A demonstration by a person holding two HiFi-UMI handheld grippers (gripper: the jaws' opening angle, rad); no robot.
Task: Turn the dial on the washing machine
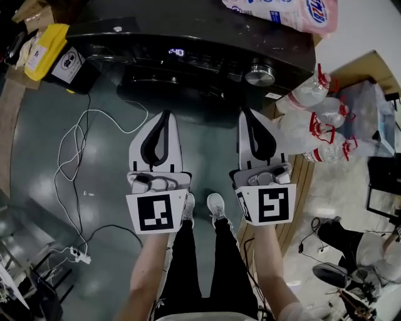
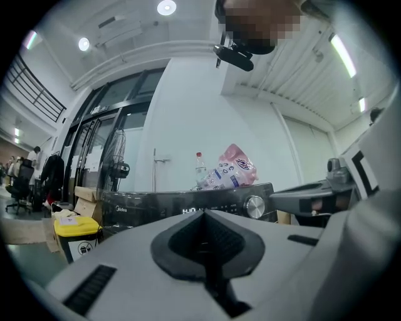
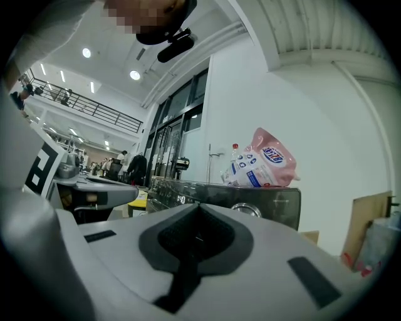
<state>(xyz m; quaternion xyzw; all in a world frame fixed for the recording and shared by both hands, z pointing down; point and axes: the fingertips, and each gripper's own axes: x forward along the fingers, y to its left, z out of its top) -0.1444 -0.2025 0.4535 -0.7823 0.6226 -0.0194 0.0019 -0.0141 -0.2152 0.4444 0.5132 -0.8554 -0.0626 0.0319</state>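
Grey-green floor (image 1: 44, 163) fills most of the view below me. At its far edge stands the black washing machine (image 1: 188, 28), its glossy control panel (image 1: 213, 63) facing me. I hold both tools out in front of it, short of the panel and touching neither it nor each other. My left hand-held gripper (image 1: 165, 115) has its jaws pressed together, the dark pads meeting in a single seam with nothing between them. My right hand-held gripper (image 1: 246, 113) is closed in the same way and grips nothing. The two sit side by side above my shoes (image 1: 215, 207). To the right of the machine lies a heap of clear plastic bottles (image 1: 310, 122) with red caps and handles. A pink detergent pouch (image 1: 291, 12) rests on the machine's top near its right end. A yellow bin (image 1: 45, 41) stands at the machine's left side. A white cable (image 1: 75, 144) snakes loosely across the floor on my left, down to a power strip (image 1: 78, 254). The dial (image 1: 260, 74), a round silver knob, sits at the right end of the control panel, ahead of my right tool's tips and slightly to their right. Further left along the panel, a small display (image 1: 177, 52) glows with pale digits.
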